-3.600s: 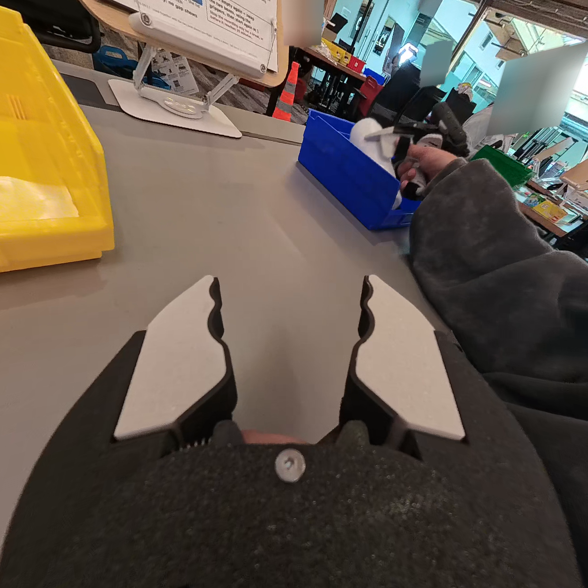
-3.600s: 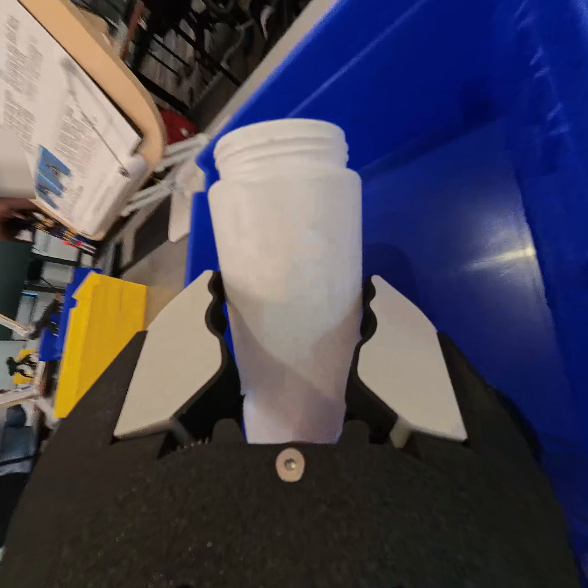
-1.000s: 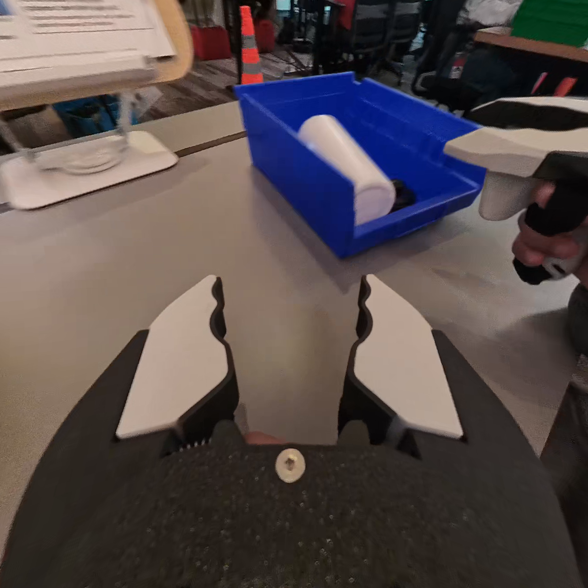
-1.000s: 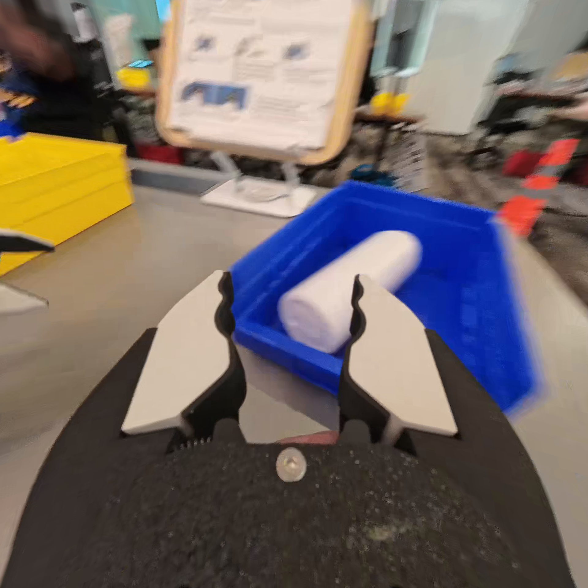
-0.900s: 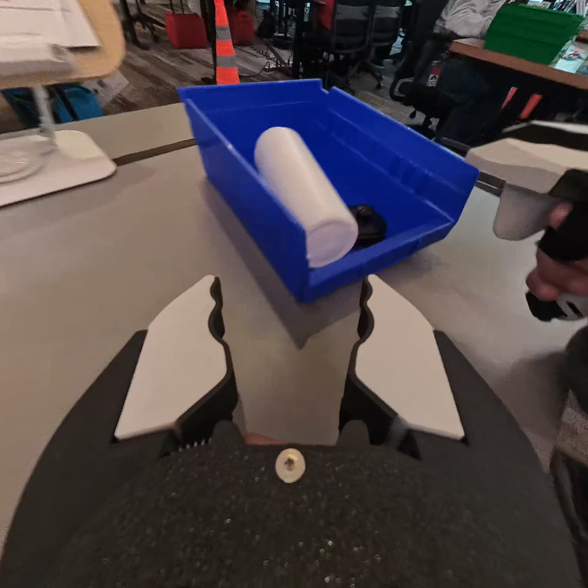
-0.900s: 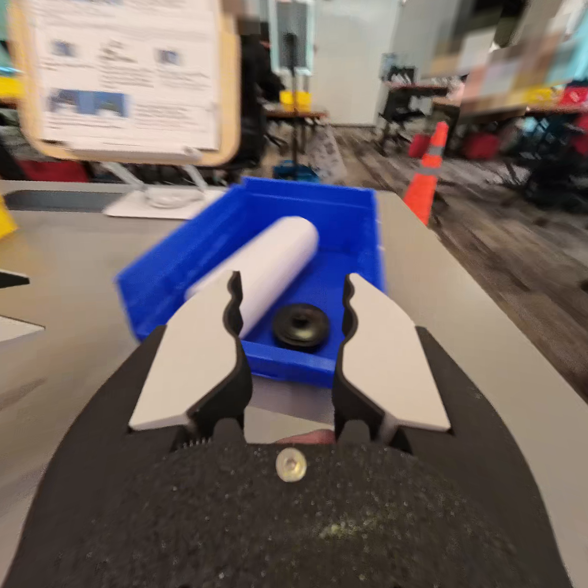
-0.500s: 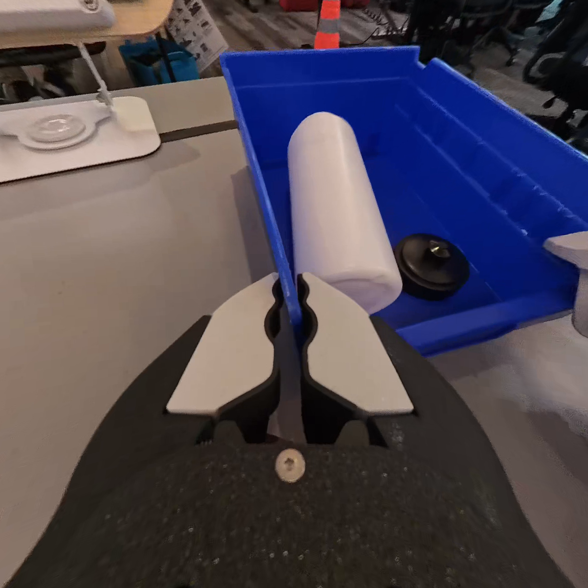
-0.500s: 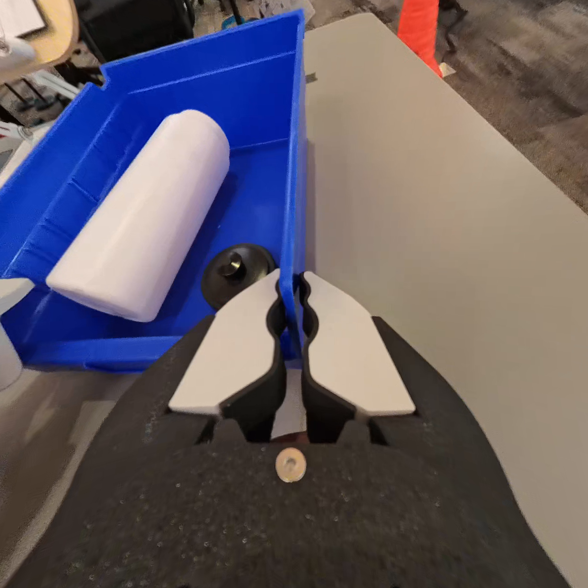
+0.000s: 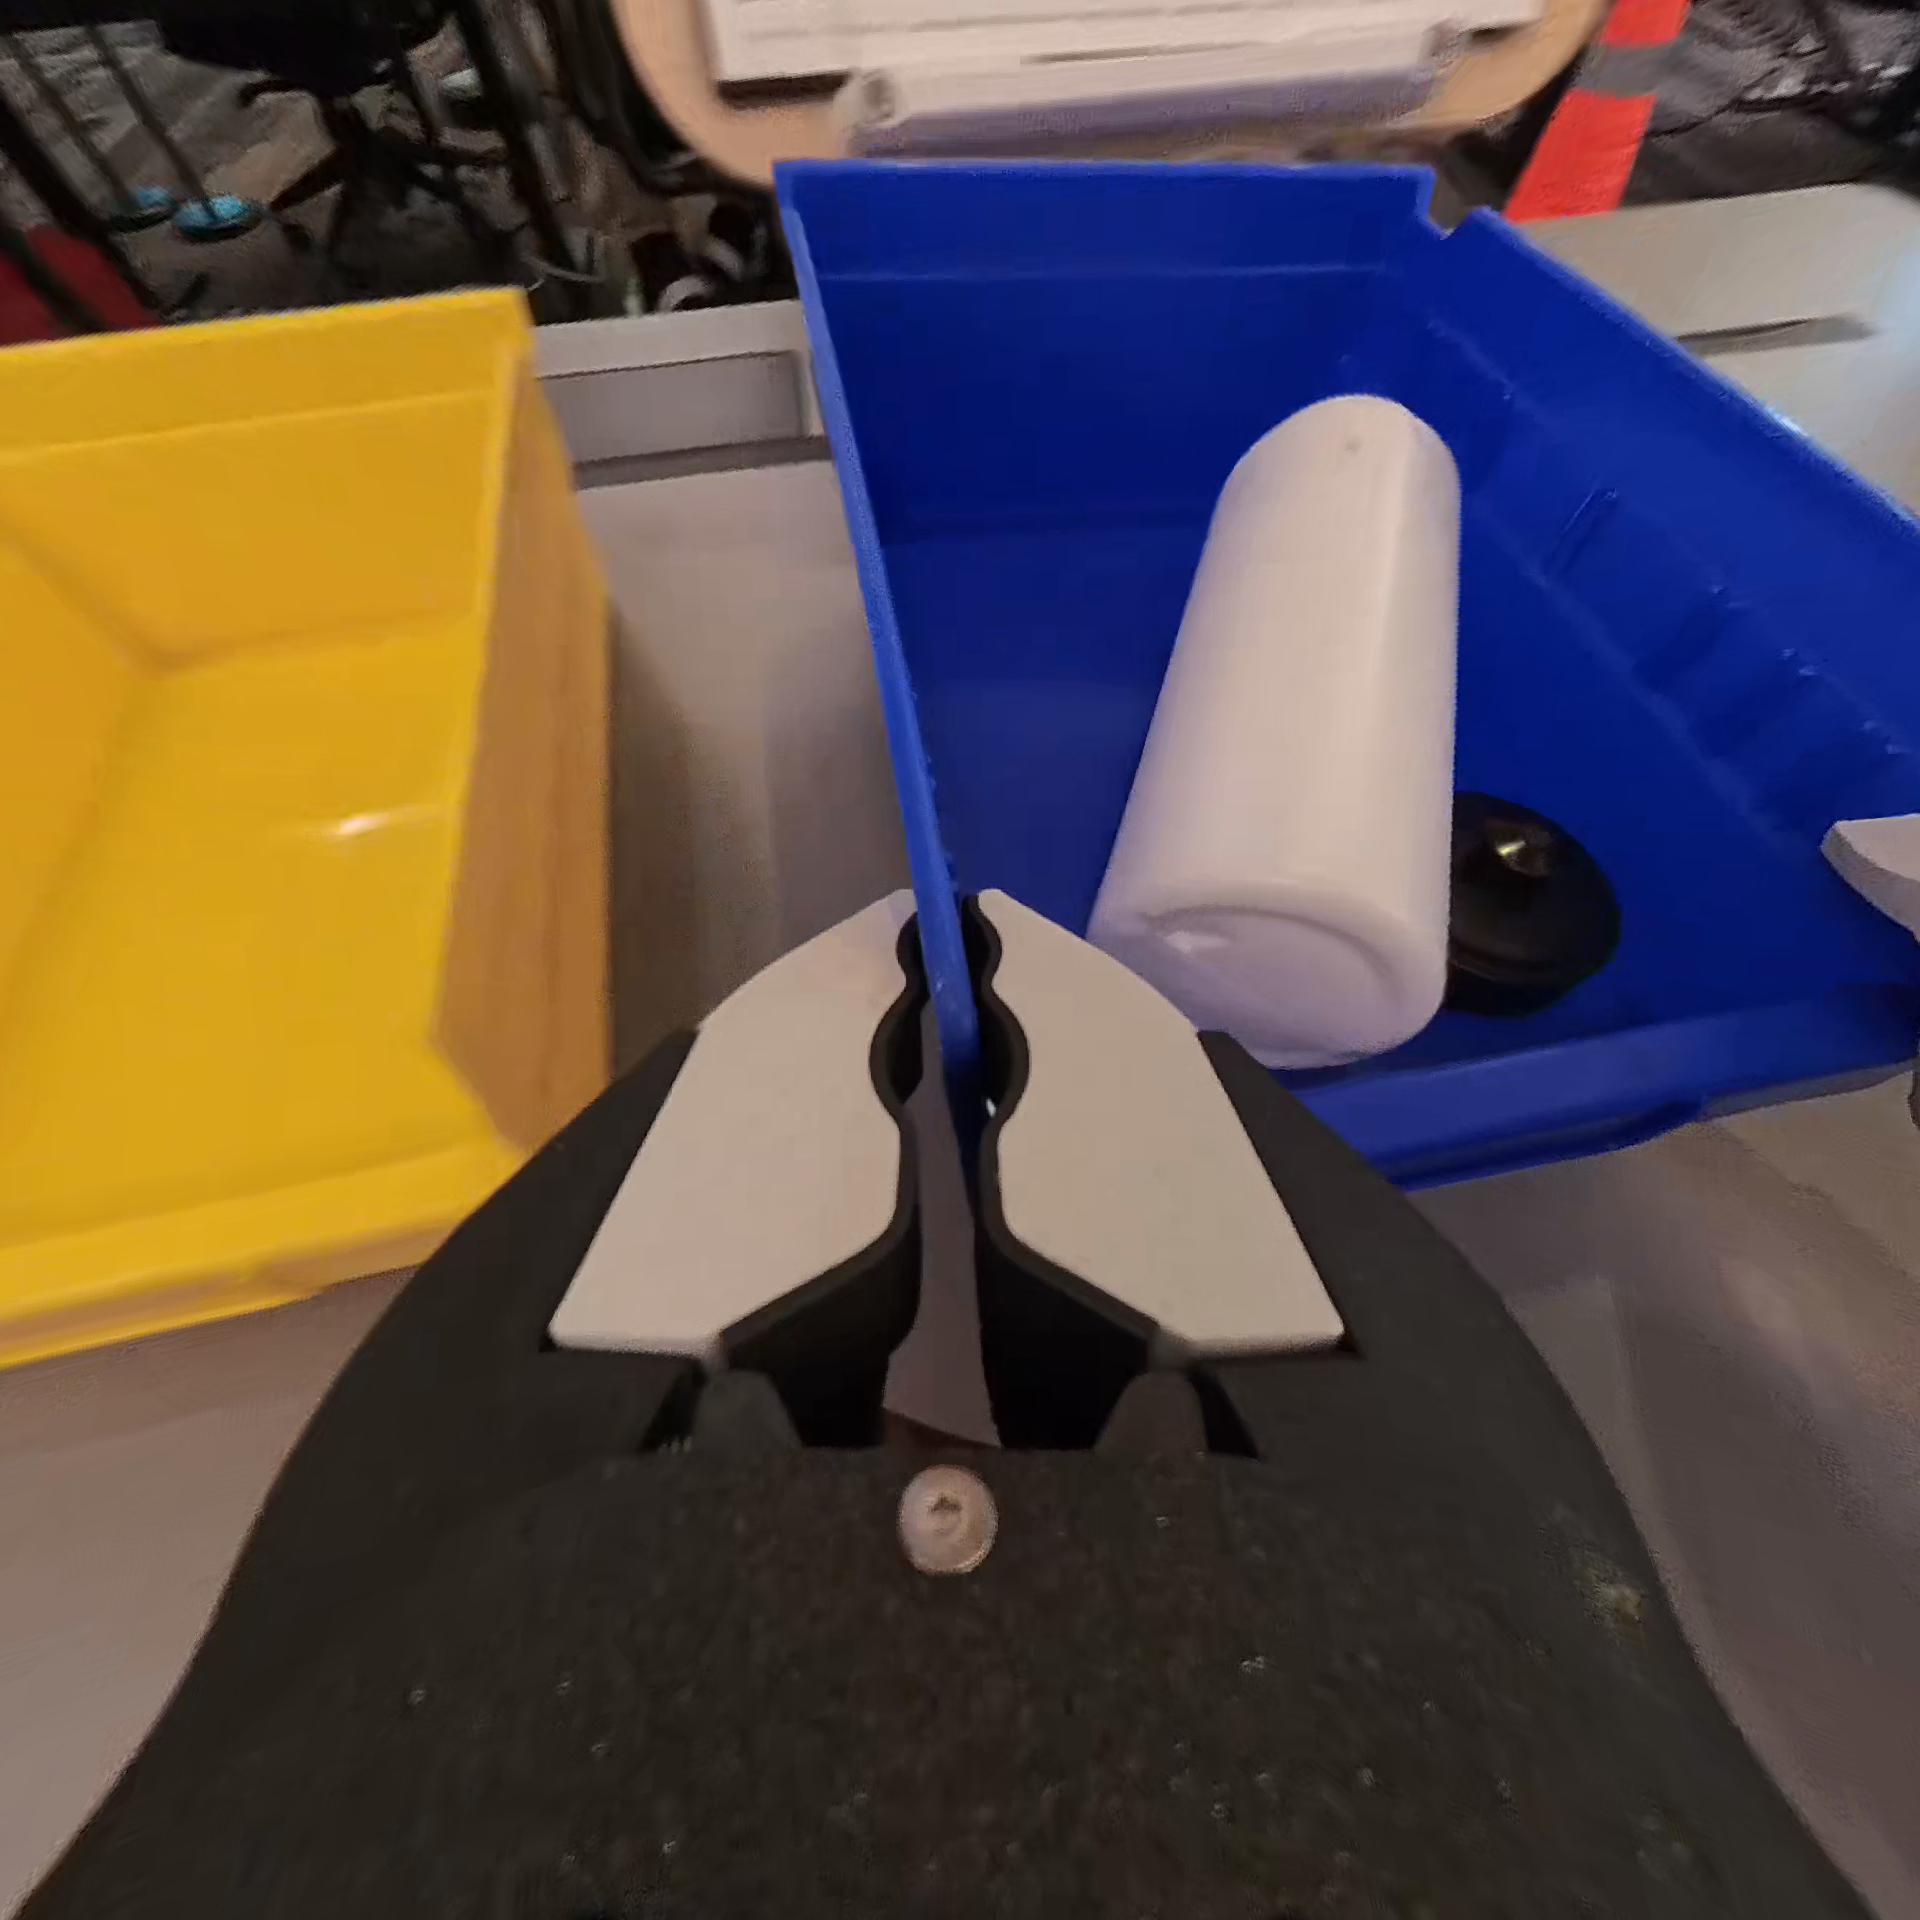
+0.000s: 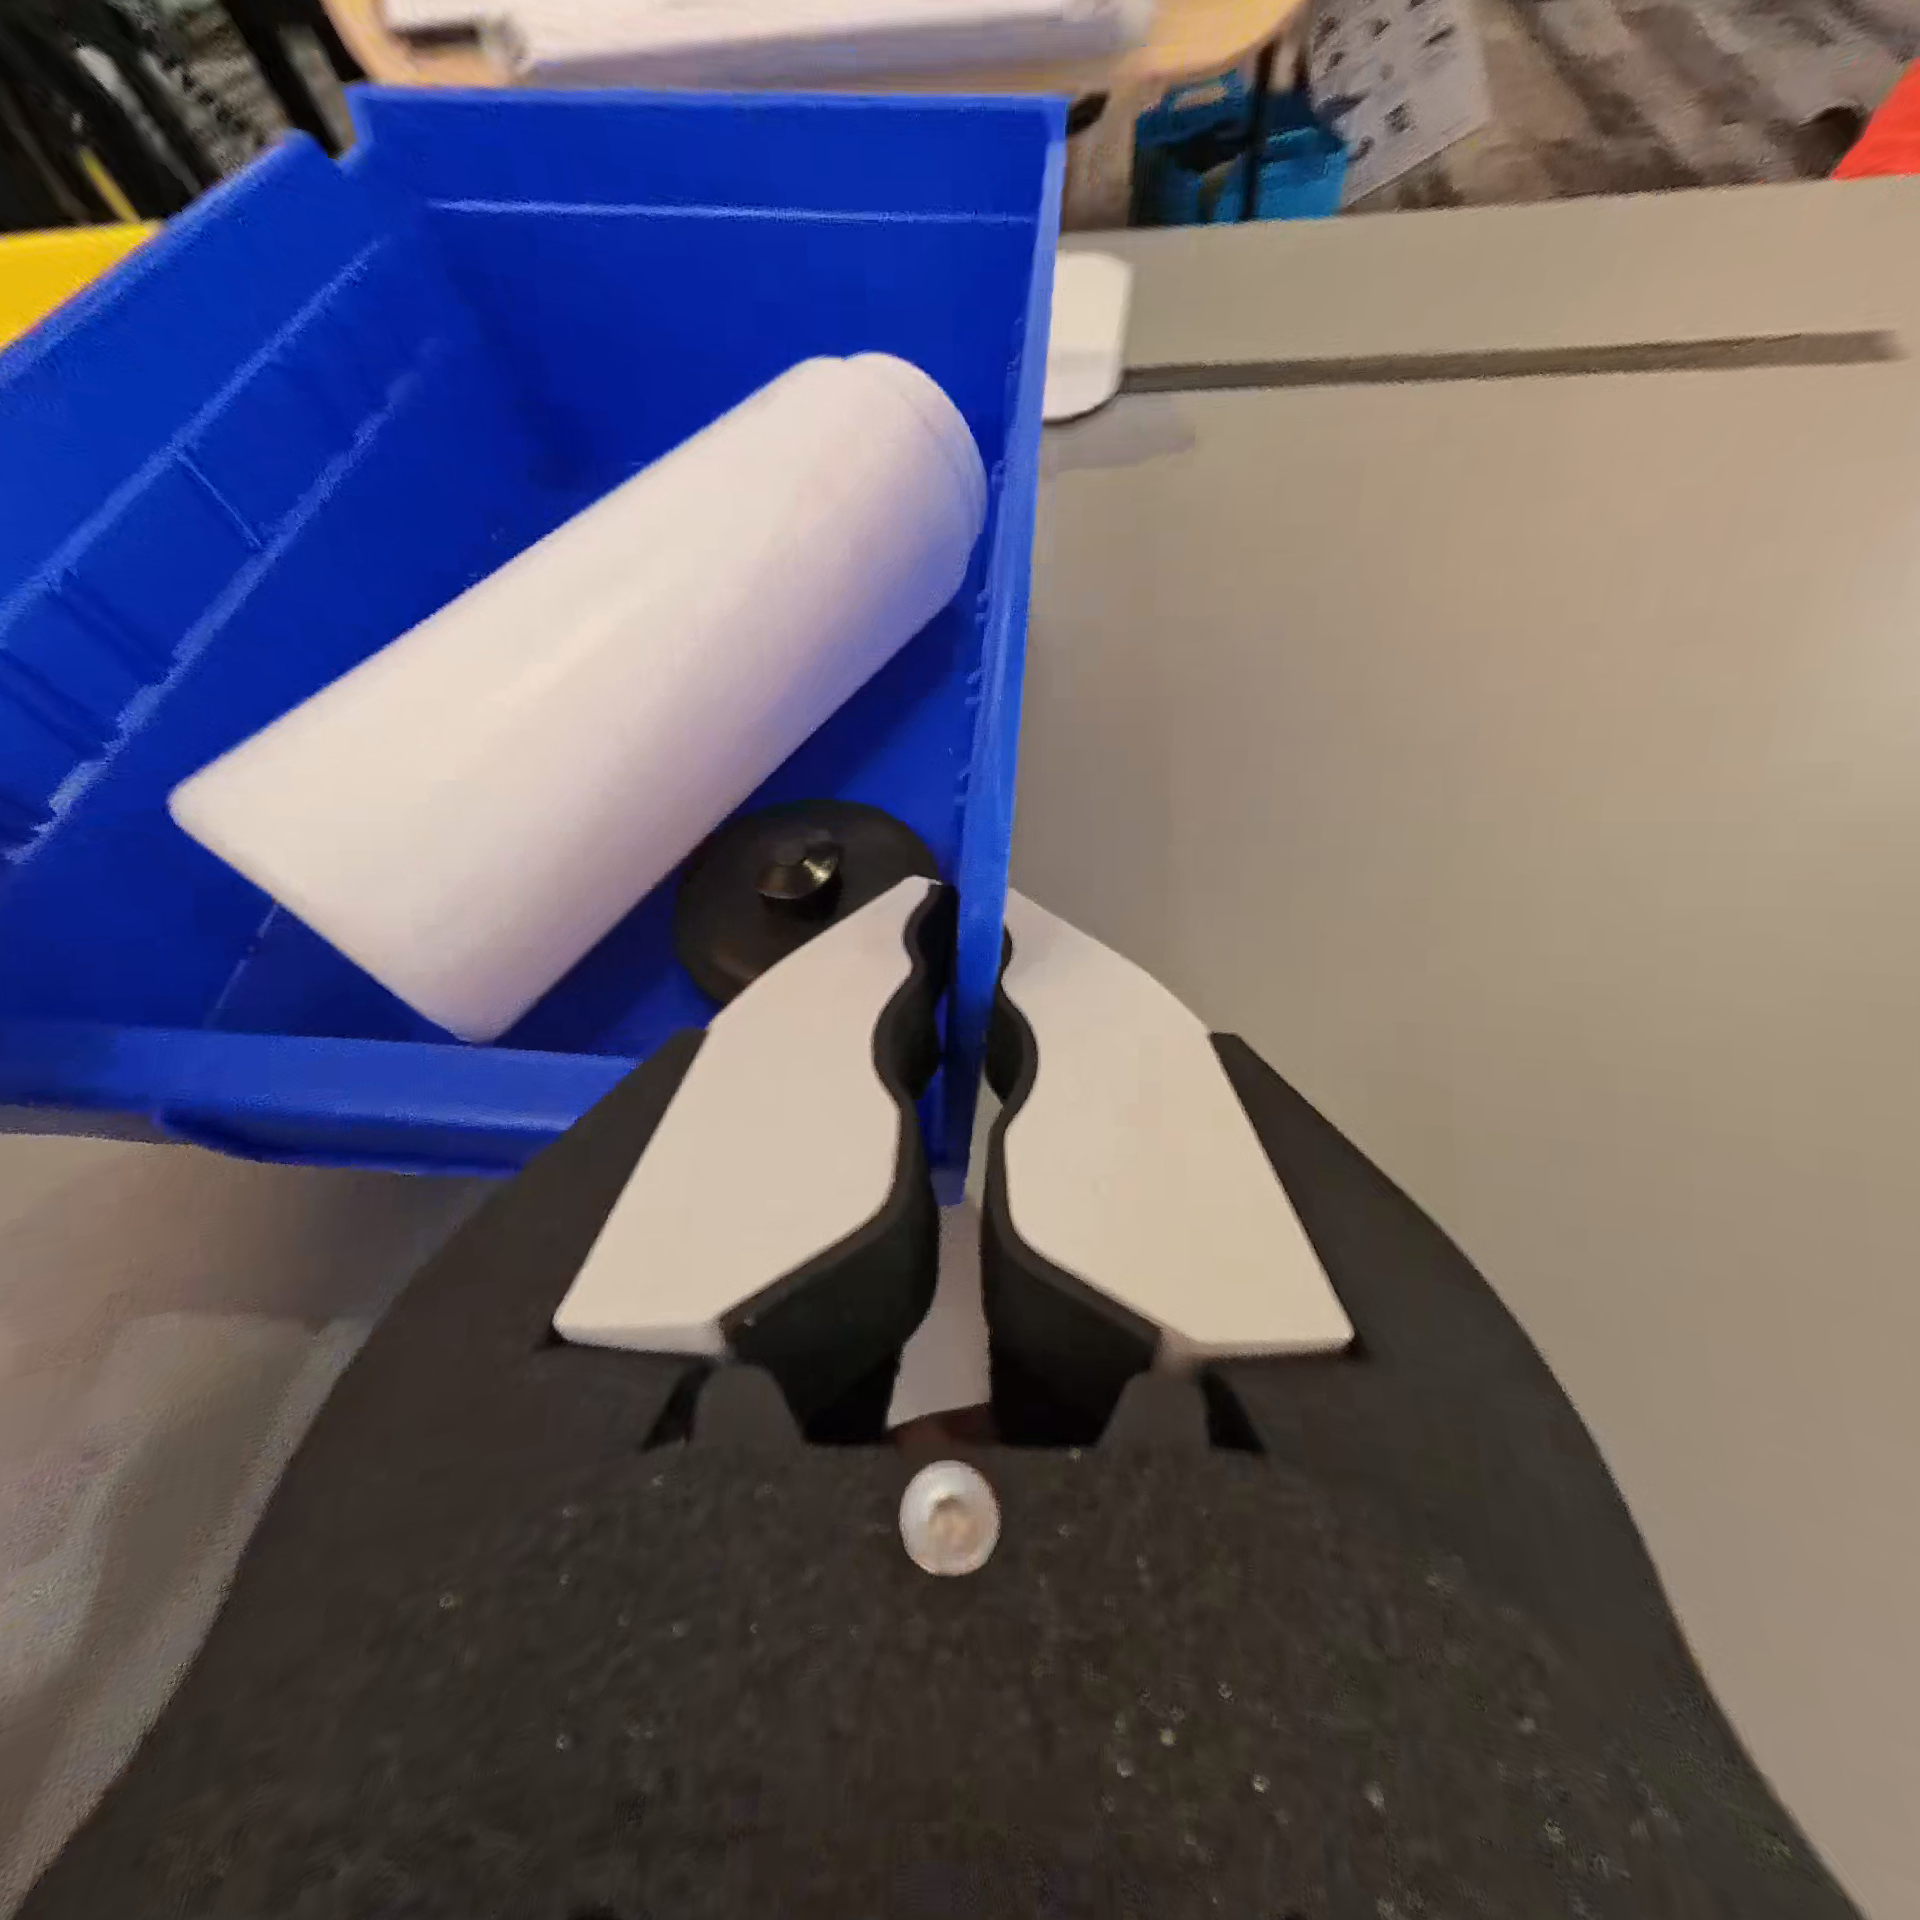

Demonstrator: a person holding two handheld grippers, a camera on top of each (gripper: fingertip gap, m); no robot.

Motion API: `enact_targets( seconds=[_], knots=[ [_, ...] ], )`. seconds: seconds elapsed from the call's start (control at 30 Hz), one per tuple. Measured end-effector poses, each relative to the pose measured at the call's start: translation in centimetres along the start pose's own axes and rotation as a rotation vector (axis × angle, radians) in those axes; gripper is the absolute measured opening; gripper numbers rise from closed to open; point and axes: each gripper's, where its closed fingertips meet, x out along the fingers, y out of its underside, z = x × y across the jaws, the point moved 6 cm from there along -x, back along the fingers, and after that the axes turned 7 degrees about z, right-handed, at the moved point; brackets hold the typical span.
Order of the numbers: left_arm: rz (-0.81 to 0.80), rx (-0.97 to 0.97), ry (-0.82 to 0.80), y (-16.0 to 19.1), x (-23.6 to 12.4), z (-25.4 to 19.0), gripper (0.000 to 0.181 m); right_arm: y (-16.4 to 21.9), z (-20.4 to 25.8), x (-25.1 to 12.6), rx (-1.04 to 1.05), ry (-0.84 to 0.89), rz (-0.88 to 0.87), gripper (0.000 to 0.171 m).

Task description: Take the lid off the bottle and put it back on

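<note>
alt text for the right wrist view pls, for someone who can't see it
The right gripper is shut on the right side wall of a blue bin on a grey table. Inside the bin a white bottle lies on its side, with a black lid beside it.

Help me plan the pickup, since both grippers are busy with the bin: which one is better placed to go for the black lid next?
Right, probably. The right gripper clamps the blue bin wall just beside the black lid; the left gripper grips the opposite wall, with the white bottle lying between.
</note>
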Motion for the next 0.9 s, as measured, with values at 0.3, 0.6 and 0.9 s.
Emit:
enact_targets(
  seconds=[0.3,0.6,0.9],
  knots=[
    [0.042,-0.054,0.092,2.9,0.1,4.2,0.026,0.9,4.8,2.5,-0.091,-0.080,0.001,0.006],
    [-0.006,-0.298,0.048,4.9,-10.7,18.4,0.079,1.6,3.9,-6.0,-0.410,-0.422,-0.169,0.042],
    [0.087,-0.206,0.005,4.7,-2.6,26.1,0.073,5.0,11.1,-5.7,-0.419,-0.714,0.020,0.044]
  ],
)
